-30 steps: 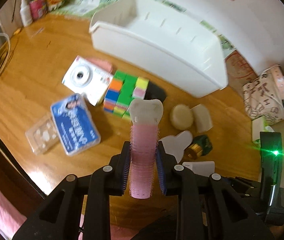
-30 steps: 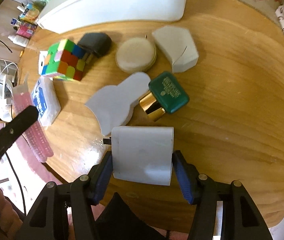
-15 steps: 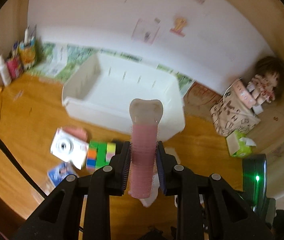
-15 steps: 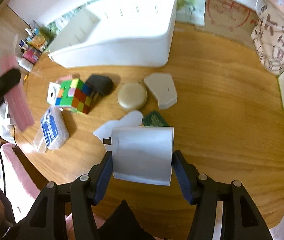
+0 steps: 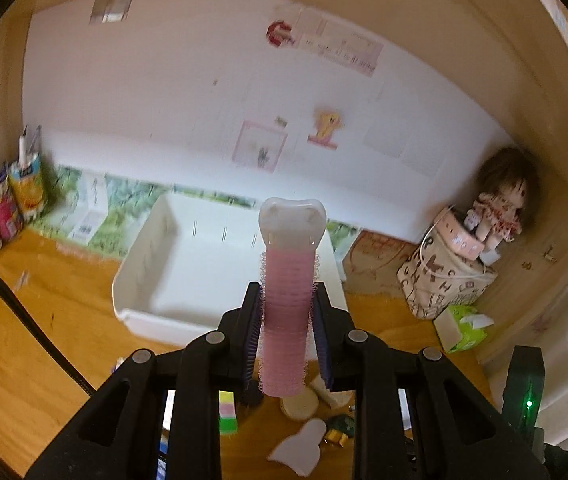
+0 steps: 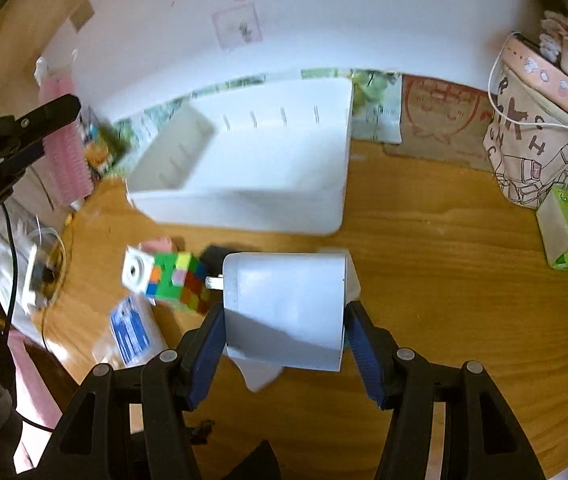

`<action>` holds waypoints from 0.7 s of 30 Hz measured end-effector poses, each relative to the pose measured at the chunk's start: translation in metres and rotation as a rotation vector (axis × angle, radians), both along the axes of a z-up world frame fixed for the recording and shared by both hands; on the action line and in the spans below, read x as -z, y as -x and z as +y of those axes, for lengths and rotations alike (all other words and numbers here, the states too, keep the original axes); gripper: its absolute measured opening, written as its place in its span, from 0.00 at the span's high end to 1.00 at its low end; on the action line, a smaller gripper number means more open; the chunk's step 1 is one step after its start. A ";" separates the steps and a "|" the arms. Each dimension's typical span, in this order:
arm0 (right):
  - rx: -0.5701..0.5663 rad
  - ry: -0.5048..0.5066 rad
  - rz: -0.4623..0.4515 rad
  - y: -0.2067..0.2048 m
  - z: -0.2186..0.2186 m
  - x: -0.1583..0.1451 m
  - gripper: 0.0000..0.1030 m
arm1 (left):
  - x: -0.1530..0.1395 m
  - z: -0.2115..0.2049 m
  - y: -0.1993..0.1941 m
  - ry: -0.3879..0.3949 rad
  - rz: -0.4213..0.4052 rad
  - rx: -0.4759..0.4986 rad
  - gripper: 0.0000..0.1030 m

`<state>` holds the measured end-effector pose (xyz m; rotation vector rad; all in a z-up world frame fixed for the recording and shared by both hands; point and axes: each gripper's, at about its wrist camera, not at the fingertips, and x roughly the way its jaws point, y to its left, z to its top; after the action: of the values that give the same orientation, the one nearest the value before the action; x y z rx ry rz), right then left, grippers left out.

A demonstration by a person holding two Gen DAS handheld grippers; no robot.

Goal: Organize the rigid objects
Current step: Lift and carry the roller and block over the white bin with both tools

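Above a wooden bench (image 6: 444, 264): left tool (image 5: 286, 312) clenched on a pink hair roller (image 5: 286, 320), white tip up, in front of an open white bin (image 5: 204, 276). Right tool (image 6: 284, 332) clamped on a white charger plug (image 6: 284, 304), held clear of the surface, near side of the bin. Left on the bench: colour cube (image 6: 178, 282), small white camera box (image 6: 136, 270).

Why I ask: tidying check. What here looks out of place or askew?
Nothing looks damaged or spilled. Loose items, a colour cube and a small white camera, lie scattered on the wooden table beside the empty white bin.
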<state>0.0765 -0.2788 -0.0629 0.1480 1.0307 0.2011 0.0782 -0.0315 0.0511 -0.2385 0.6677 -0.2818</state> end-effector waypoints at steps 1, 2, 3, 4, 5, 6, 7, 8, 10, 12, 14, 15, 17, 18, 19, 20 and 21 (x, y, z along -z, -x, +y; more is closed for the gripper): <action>0.014 -0.008 -0.011 -0.002 0.000 -0.002 0.42 | -0.002 0.002 -0.002 -0.003 -0.008 0.002 0.75; 0.031 -0.017 -0.026 -0.005 0.001 -0.003 0.42 | -0.004 0.004 -0.006 -0.009 -0.019 0.008 0.75; 0.039 -0.020 -0.035 -0.007 0.001 -0.004 0.42 | -0.006 0.006 -0.010 -0.016 -0.025 0.013 0.75; 0.049 -0.024 -0.050 -0.009 0.003 -0.006 0.42 | -0.006 0.008 -0.014 -0.023 -0.027 0.016 0.75; 0.061 -0.028 -0.069 -0.013 0.004 -0.008 0.42 | -0.007 0.010 -0.018 -0.028 -0.027 0.019 0.75; 0.071 -0.028 -0.094 -0.016 0.006 -0.010 0.42 | -0.006 0.013 -0.023 -0.029 -0.025 0.023 0.75; 0.079 -0.027 -0.117 -0.019 0.009 -0.012 0.42 | -0.006 0.017 -0.030 -0.024 -0.020 0.027 0.75; 0.082 -0.025 -0.136 -0.022 0.010 -0.014 0.42 | -0.005 0.019 -0.032 -0.021 -0.018 0.028 0.75; 0.087 -0.020 -0.185 -0.031 0.016 -0.017 0.42 | -0.002 0.026 -0.044 -0.018 -0.013 0.029 0.75; 0.088 -0.014 -0.225 -0.039 0.021 -0.018 0.42 | 0.002 0.031 -0.054 -0.018 -0.008 0.031 0.75; 0.085 0.000 -0.269 -0.049 0.026 -0.019 0.42 | 0.006 0.036 -0.064 -0.018 0.002 0.034 0.75; 0.083 0.005 -0.287 -0.054 0.028 -0.019 0.42 | 0.010 0.038 -0.070 -0.018 0.008 0.034 0.75; 0.077 0.021 -0.326 -0.064 0.032 -0.017 0.42 | 0.016 0.043 -0.080 -0.014 0.021 0.034 0.75; 0.073 0.023 -0.341 -0.068 0.034 -0.016 0.42 | 0.020 0.045 -0.086 -0.009 0.028 0.035 0.75; 0.070 0.028 -0.358 -0.074 0.036 -0.014 0.42 | 0.023 0.047 -0.090 -0.005 0.032 0.035 0.75; 0.067 0.033 -0.370 -0.077 0.038 -0.012 0.42 | 0.028 0.048 -0.095 -0.004 0.039 0.034 0.75; 0.064 0.037 -0.383 -0.079 0.040 -0.010 0.42 | 0.032 0.049 -0.100 -0.004 0.049 0.034 0.75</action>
<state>0.1558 -0.2388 -0.0525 0.1036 0.6468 0.1447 0.1785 0.0177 0.0192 -0.2306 0.7211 -0.3083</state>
